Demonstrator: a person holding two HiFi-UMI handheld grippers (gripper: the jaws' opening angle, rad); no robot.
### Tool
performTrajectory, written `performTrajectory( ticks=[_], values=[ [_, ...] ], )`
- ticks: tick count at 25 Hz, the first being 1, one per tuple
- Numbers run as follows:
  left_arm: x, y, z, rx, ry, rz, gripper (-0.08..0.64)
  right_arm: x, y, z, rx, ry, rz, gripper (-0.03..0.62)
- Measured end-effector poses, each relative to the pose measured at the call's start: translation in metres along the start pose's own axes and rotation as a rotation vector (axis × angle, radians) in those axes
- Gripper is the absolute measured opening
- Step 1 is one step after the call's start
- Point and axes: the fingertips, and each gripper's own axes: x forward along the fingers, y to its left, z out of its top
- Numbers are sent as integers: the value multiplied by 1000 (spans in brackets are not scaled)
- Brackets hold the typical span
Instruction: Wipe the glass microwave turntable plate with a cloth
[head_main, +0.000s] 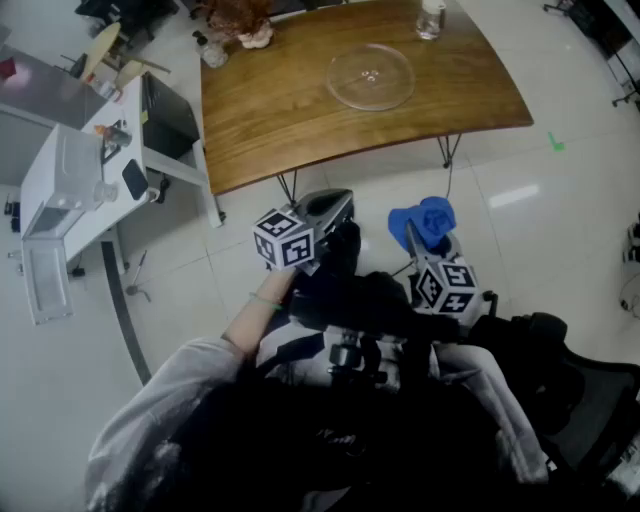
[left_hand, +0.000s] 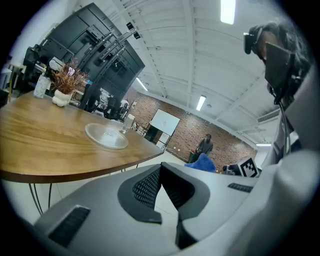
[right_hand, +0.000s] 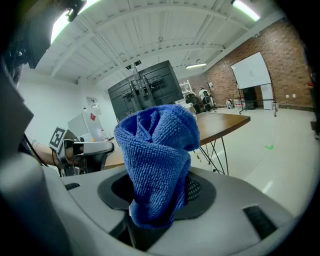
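The clear glass turntable plate (head_main: 370, 76) lies flat on the far right part of the curved wooden table (head_main: 270, 120). In the left gripper view the plate (left_hand: 106, 136) sits well ahead on the table (left_hand: 40, 145). Both grippers are held close to the person's body, over the floor and short of the table's near edge. My left gripper (head_main: 333, 203) (left_hand: 160, 171) is shut with nothing between its pads. My right gripper (head_main: 415, 240) (right_hand: 159, 202) is shut on a bunched blue cloth (head_main: 424, 218) (right_hand: 157, 155), which stands up from the jaws.
A glass jar (head_main: 431, 18) stands just beyond the plate, and a vase of dried flowers (head_main: 240, 20) sits at the table's far left. A white microwave (head_main: 58, 180) rests on a white cabinet to the left. Thin metal table legs (head_main: 446, 150) stand ahead. A person (left_hand: 205, 145) stands far off.
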Motion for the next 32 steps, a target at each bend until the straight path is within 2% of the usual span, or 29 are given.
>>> performTrajectory(
  ticks=[4,10,16,20,22,25,29,32],
  values=[
    [26,33,18,-57,-18,16,-6,17,-26,15,30,0,-47,198],
    [77,73,55,-65,17,-22,-6,50,-62,47,105,-29,-144,197],
    [101,138,73,-153,42,8,-6,101,-66,68,137,-25,-172,197],
    [113,193,79,-193,75,76,2,128,-66,76,134,-22,-203,198],
    [120,222,80,-214,99,121,88,134,-67,78,122,-16,-237,198],
    [128,256,84,-235,141,225,100,129,-77,83,95,-23,-299,198],
    [124,298,82,-238,229,418,100,124,-84,86,123,-30,-360,198],
    [126,303,72,-241,310,448,94,125,-84,81,131,6,-402,198]
  ],
)
